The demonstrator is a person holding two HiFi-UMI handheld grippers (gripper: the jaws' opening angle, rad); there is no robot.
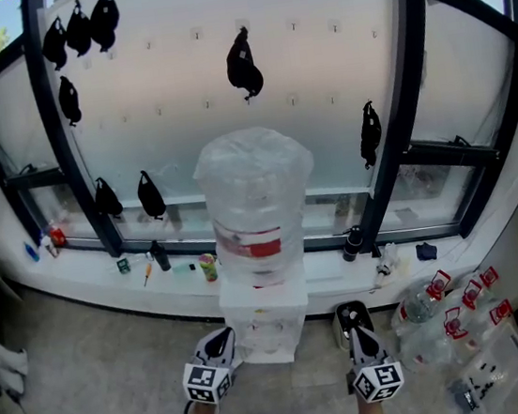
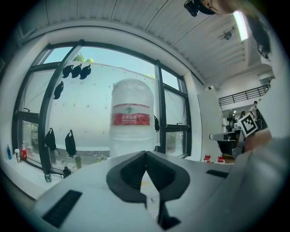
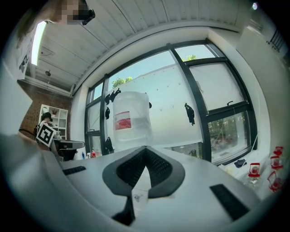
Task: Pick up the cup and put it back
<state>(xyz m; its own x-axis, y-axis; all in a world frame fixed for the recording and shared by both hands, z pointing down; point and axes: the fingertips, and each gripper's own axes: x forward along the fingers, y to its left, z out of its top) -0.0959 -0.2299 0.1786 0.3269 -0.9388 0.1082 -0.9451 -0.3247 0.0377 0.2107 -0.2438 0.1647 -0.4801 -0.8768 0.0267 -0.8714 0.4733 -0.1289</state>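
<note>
Head view looks steeply down on a white water dispenser [image 1: 267, 328] carrying a large clear bottle [image 1: 256, 202]. Its back stands against the window ledge [image 1: 88, 276], and small items sit along that ledge's edge. At the dispenser's left front corner, just beside it, are the left tongs [image 1: 222, 341]. On the other side the right tongs [image 1: 352, 316] are near its right wall but apart from it. Both are clenched on nothing: each gripper view shows the pads met at the tip. The cup cannot be made out, since the dispenser's front recess is too pale and small to tell. Bare floor [image 1: 93, 384] lies open to the left. To the right, a heap of clear red-capped bottles [image 1: 447, 304] crowds the floor near the right tongs. Dark window posts [image 1: 60, 133] rise behind.
</note>
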